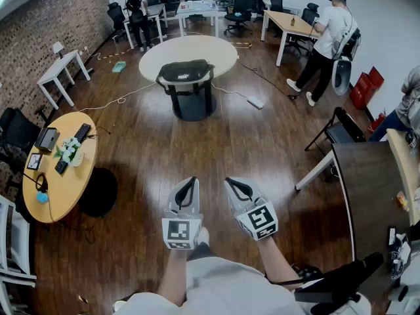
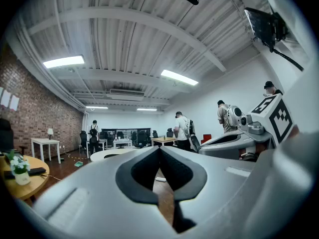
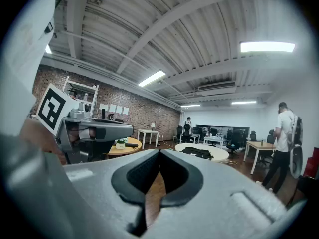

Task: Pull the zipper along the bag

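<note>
1. A white round table [image 1: 223, 51] stands at 12 o'clock on the wood floor [image 1: 216, 143].
2. A round wooden table [image 1: 69, 189] at 9 o'clock bears a potted plant [image 1: 69, 151] and a tablet [image 1: 47, 138].
3. A person in a white shirt [image 1: 331, 28] stands at 2 o'clock, beside a tan desk [image 1: 292, 23].
4. A small white table [image 1: 62, 71] stands at 10 o'clock by the brick wall [image 1: 46, 25].
</note>
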The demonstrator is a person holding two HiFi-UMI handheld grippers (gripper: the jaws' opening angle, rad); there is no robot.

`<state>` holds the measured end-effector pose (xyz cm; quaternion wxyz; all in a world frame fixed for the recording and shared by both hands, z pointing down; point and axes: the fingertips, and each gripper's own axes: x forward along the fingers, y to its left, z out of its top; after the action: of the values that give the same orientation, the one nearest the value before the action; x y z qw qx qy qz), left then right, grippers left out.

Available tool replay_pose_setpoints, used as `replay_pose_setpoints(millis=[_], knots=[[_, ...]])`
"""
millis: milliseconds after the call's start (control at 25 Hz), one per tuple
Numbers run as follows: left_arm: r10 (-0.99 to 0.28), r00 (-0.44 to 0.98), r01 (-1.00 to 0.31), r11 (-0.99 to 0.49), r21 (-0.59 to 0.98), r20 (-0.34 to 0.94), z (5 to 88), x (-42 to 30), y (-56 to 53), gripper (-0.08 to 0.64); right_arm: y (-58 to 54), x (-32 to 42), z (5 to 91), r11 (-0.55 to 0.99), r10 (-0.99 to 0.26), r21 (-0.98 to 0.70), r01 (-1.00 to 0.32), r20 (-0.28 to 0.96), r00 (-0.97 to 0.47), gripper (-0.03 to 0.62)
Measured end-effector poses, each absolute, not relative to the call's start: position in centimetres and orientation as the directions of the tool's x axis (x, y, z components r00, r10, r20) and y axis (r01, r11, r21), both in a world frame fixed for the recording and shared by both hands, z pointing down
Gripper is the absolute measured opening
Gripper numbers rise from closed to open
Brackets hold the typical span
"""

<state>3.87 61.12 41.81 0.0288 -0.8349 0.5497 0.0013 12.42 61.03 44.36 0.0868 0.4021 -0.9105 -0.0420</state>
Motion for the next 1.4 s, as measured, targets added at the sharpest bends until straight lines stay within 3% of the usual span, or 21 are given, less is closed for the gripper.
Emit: replay_pose_setpoints(millis=[280,760,1200,1400], knots=[[-0.901,0.432,-0.901,-0.429,-0.058,-0.033,40.3,-3.3,49.8,0.015,49.2,5.5,41.8,0.644,-0.764,0.165,-0.747,0.104,-0.636,-0.011],[-0.924,0.38,-0.925,-0.381,0.002,0.045,45.0,-10.2,34.1,0.015,32.0,0.2,46.5,0.674,-0.736,0.086,-0.734,0.172,-0.655,-0.011],[-0.894,0.447,-0.88,-0.443,-0.171,0.015,41.3,-7.1,8.3,0.017,6.0,1.4,43.2,0.665,-0.747,0.062,-0.744,0.056,-0.663,-0.011],[-0.883,0.46,-0.875,-0.468,-0.12,0.094,44.1,-5.3,0.7,0.016,-2.1,4.5,45.6,0.609,-0.786,-0.066,-0.791,0.086,-0.612,-0.011]])
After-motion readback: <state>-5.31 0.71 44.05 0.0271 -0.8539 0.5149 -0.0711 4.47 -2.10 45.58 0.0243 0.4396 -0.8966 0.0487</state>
